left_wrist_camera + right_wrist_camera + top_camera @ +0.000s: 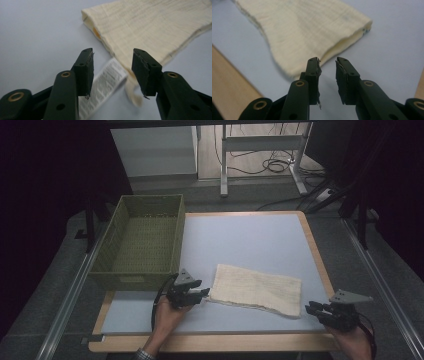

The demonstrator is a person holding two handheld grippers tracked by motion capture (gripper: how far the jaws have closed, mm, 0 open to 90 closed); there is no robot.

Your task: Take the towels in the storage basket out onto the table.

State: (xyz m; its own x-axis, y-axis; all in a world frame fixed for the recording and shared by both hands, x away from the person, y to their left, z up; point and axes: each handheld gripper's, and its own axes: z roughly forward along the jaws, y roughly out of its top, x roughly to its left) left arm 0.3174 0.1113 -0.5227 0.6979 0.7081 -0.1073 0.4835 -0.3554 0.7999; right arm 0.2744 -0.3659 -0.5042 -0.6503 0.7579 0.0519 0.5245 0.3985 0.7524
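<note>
Dim room, pale blue worktop (250,240) with a green basket (142,240) far left. Folded cream cloth (257,290) lay near the front edge, between the spread left claw (200,295) at its left corner and the slightly parted right claw (311,308) just off its right end.

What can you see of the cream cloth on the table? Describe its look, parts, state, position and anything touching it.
The cream cloth is a soft, ribbed woven fabric, folded flat into a rough rectangle with doubled layers at its ends. It lies on the pale blue table, right of the green basket. A printed white label sticks out at its left corner. The left claw and right claw sit open at either end, neither gripping it.
</note>
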